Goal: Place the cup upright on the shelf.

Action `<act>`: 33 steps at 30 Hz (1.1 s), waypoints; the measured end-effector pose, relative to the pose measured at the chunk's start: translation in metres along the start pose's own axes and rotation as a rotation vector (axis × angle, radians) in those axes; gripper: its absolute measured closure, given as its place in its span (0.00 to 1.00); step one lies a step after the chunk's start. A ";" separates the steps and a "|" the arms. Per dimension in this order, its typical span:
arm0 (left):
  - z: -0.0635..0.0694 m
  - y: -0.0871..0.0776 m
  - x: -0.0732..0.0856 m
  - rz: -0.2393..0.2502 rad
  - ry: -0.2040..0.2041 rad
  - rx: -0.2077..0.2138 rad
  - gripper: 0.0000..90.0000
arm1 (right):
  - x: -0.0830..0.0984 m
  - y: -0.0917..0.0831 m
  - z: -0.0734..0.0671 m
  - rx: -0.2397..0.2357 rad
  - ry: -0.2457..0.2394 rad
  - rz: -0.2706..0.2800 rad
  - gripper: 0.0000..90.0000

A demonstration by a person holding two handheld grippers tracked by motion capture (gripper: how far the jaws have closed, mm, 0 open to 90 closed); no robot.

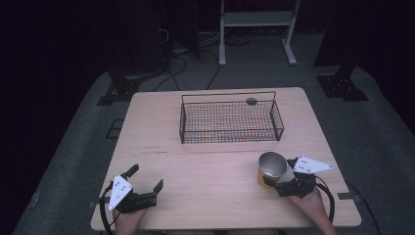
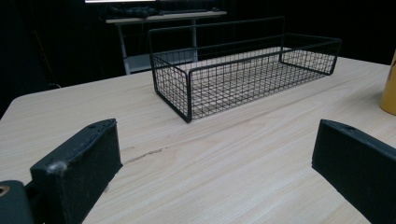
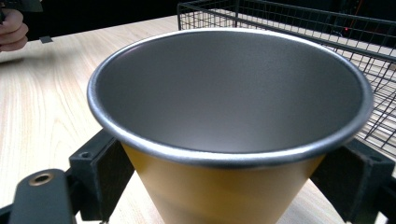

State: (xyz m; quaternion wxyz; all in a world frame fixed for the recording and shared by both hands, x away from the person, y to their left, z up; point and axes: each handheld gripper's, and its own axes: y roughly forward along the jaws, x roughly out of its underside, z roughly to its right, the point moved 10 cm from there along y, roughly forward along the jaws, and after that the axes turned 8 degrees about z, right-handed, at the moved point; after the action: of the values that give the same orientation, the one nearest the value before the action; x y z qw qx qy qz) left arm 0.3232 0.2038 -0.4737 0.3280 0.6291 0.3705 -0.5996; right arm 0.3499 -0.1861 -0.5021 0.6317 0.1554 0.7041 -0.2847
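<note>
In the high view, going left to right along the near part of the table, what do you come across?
Left gripper, jaws wide open over bare table → orange cup with a grey metal inside → right gripper, its jaws on either side of the cup.

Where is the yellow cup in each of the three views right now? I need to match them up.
High view: the yellow cup stands upright at the table's near right, between the right gripper fingers.
Left gripper view: a yellow sliver of the cup sits at the right edge, cut off by the frame.
Right gripper view: the cup sits centre, between the two fingers.
Shared landmark: the black wire basket, behind the cup.
</note>
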 end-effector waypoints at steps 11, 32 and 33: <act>0.000 0.000 0.001 -0.006 0.000 0.000 0.00 | 0.001 0.002 0.001 -0.001 -0.012 -0.002 0.16; 0.000 0.000 0.000 -0.005 -0.001 0.001 0.00 | 0.000 0.001 0.001 0.015 -0.034 -0.007 0.17; 0.000 0.000 0.000 -0.006 0.000 0.001 0.00 | 0.000 0.001 0.001 0.015 -0.034 -0.007 0.17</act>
State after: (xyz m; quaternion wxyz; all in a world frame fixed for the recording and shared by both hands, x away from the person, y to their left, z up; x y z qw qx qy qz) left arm 0.3234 0.2038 -0.4741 0.3262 0.6280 0.3719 -0.6008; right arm 0.3510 -0.1862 -0.5024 0.6414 0.1527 0.6915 -0.2950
